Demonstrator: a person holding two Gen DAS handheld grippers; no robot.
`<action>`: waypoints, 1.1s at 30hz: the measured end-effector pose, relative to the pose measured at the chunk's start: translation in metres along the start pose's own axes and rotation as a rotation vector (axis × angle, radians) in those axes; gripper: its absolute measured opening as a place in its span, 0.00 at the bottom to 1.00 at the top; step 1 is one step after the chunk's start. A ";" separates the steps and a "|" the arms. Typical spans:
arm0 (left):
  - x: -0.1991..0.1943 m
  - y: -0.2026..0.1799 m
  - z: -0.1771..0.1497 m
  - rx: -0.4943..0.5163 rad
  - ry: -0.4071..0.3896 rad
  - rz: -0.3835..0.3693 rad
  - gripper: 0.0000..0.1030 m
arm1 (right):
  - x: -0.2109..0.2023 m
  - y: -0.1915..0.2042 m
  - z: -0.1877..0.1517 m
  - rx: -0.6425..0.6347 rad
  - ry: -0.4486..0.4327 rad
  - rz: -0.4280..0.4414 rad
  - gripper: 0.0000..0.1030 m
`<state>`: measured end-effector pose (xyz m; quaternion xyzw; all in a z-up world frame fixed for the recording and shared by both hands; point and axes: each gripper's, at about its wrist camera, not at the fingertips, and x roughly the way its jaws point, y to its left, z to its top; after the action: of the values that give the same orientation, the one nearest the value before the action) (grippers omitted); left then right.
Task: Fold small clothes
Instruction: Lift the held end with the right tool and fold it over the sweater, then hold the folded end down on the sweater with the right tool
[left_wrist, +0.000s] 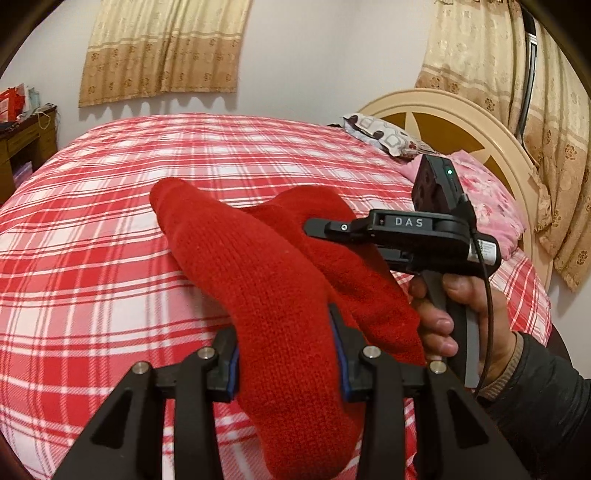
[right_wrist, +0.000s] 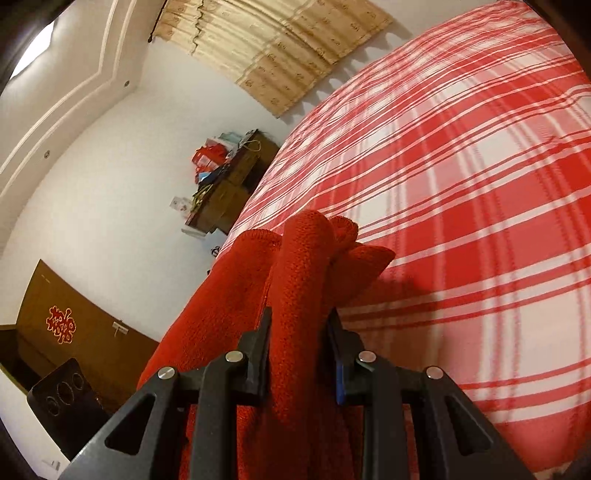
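Observation:
A red knitted garment (left_wrist: 266, 273) hangs lifted above the bed with the red-and-white plaid cover (left_wrist: 110, 206). My left gripper (left_wrist: 288, 354) is shut on one thick fold of it, which droops below the fingers. My right gripper (left_wrist: 325, 229), seen from the side with the hand on its grip, bites the other part of the garment to the right. In the right wrist view my right gripper (right_wrist: 299, 354) is shut on a bunched roll of the red garment (right_wrist: 303, 266), which spreads to the left and below over the plaid cover (right_wrist: 461, 192).
A pink floral pillow (left_wrist: 487, 206) and a patterned pillow (left_wrist: 384, 134) lie by the cream headboard (left_wrist: 491, 122) at the right. A dark wooden desk (right_wrist: 229, 188) with clutter stands beyond the bed's far side. Curtains (left_wrist: 162, 48) hang on the wall.

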<state>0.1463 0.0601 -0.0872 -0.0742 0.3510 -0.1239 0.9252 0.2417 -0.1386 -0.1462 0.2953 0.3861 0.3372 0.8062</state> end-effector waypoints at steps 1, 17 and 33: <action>-0.003 0.003 -0.002 -0.004 -0.004 0.004 0.39 | 0.002 0.003 -0.001 -0.002 0.003 0.005 0.25; -0.050 0.042 -0.030 -0.056 -0.038 0.103 0.39 | 0.063 0.064 -0.033 -0.056 0.099 0.090 0.25; -0.071 0.072 -0.055 -0.090 -0.027 0.167 0.39 | 0.113 0.097 -0.053 -0.092 0.181 0.132 0.25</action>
<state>0.0708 0.1461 -0.0988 -0.0880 0.3486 -0.0293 0.9327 0.2211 0.0176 -0.1504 0.2512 0.4212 0.4321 0.7568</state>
